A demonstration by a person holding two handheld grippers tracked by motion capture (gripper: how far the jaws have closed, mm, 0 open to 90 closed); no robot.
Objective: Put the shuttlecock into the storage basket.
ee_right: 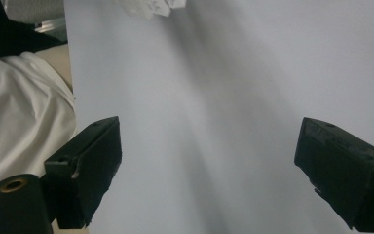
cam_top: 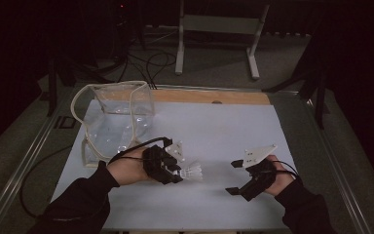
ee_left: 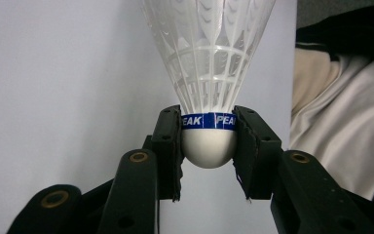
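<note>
Pick-up stage looks complete. The left gripper (cam_top: 175, 171) is clamped on the shuttlecock (cam_top: 193, 172): in the left gripper view both pads press the rounded white cork base at the blue printed band (ee_left: 208, 120), one pad on each side, with the feather skirt (ee_left: 208, 44) fanning away from the jaws toward 12 o'clock. In the high view the shuttlecock sits near the table's centre, slightly toward 7 o'clock, skirt pointing to 3 o'clock toward the other hand. Whether it rests on the white table surface (cam_top: 224, 126) or is just clear of it cannot be read from these angles.

The right gripper (cam_top: 234, 176) holds nothing. Its jaws stand wide apart in the right gripper view, with bare white table between them. It lies at about 3 o'clock from the shuttlecock, near but not touching.

The clear plastic bag (cam_top: 118, 117) stands open-mouthed at about 10 o'clock from the left gripper, well apart. Nothing can be made out inside it.

Judgement: grasp done; carry and release not yet done. The likely remainder is moving the shuttlecock toward 10 o'clock, over the bag's rim, and letting go. The free gripper could steady the limp rim.
</note>
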